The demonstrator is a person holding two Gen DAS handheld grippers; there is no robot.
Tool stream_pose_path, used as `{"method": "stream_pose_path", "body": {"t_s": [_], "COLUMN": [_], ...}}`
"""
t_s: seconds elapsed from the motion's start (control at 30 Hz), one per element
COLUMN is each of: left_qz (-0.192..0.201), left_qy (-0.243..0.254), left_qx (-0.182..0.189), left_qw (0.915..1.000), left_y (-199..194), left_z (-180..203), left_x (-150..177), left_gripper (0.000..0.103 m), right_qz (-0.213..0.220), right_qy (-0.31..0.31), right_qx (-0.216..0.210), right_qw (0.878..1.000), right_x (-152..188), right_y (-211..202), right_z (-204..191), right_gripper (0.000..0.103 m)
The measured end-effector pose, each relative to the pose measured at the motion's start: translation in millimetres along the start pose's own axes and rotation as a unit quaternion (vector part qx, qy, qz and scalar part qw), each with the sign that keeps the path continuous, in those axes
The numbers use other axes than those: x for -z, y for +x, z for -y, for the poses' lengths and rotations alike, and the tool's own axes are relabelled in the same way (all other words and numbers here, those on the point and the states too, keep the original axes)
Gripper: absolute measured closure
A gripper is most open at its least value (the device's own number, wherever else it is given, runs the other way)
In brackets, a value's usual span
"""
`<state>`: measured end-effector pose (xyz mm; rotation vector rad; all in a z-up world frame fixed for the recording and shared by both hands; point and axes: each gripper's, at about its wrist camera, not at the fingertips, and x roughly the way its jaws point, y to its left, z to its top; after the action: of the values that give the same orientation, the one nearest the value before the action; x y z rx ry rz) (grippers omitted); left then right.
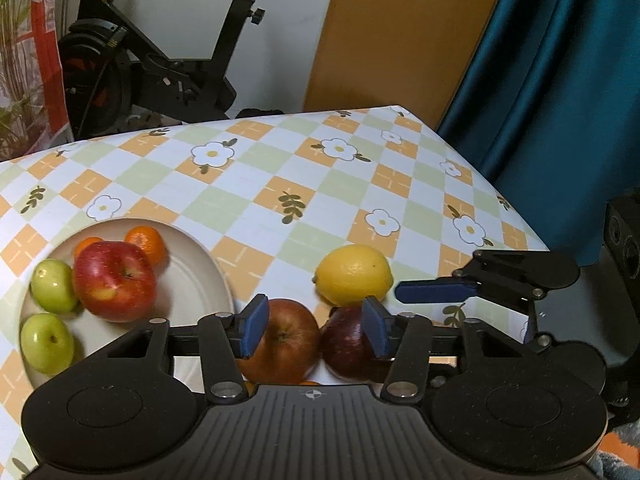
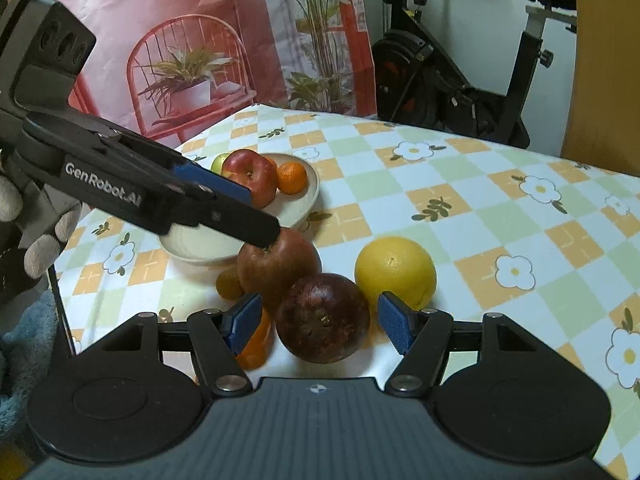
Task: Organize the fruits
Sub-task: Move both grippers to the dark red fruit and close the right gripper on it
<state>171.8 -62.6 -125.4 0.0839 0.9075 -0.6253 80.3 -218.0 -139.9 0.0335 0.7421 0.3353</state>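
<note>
Straddling the reddish-brown round apple (image 1: 280, 340) at lower centre, the left gripper (image 1: 316, 330) has spread jaws; centre them before closing. The right gripper (image 2: 320, 322), jaws spread, brackets the dark maroon round fruit (image 2: 322, 316).

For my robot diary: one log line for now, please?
left gripper: open over red apple | right gripper: open around dark fruit | plate: part filled

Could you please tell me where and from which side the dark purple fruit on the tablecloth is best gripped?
Grip the dark purple fruit across its widest middle, from above and the near side. It is round, the red-brown apple touches its left, and the right gripper already straddles it.
</note>
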Motion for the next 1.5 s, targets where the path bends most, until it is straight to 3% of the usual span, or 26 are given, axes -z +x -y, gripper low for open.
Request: {"method": "stream_pose_path", "body": {"t_s": [0.07,0.17,0.23,0.37,0.6,0.73,0.87,1.17,1.33,1.5], "left_qz": [0.001,0.002,0.002,0.001,-0.004,-0.005,-0.003,0.013,0.016,0.011], "left_qy": [-0.001,-0.01,-0.014,-0.021,-0.03,-0.017,-0.029,-0.046,-0.048,-0.043], "left_qx": [-0.001,-0.001,-0.001,0.0,0.009,0.005,0.014,0.002,0.002,0.012], "left_qw": [1.0,1.0,0.9999,0.9998,0.9995,0.9998,0.9995,0.9988,0.9987,0.9989], "left_y": [-1,1,1,3,11,20,21,10,6,8], "left_z": [1,0,-1,-2,0,9,8,-2,-5,-1], "left_x": [-1,-2,-2,-1,4,5,2,-1,0,2], "left_gripper": [0.05,0.05,0.051,0.054,0.056,0.057,0.059,0.061,0.061,0.061], "right_qz": [0.006,0.009,0.01,0.002,-0.001,-0.018,-0.013,0.02,-0.001,0.008], "right_qy": [-0.018,-0.039,-0.048,-0.049,-0.043,-0.037,-0.033,-0.056,-0.065,-0.049], "right_qx": [0.004,0.001,0.003,0.003,0.0,-0.003,0.001,0.011,0.008,-0.004], "right_qw": [1.0,0.999,0.999,0.999,0.999,0.999,0.999,0.998,0.998,0.999], "right_x": [-2,-6,-9,-9,5,21,24,-9,-16,-6], "right_y": [1,2,5,11,-1,-4,-7,3,21,9], "right_z": [-5,-10,-12,-8,0,4,3,-4,-6,-1], "right_gripper": [0.037,0.051,0.053,0.066,0.071,0.082,0.082,0.08,0.08,0.08]}}
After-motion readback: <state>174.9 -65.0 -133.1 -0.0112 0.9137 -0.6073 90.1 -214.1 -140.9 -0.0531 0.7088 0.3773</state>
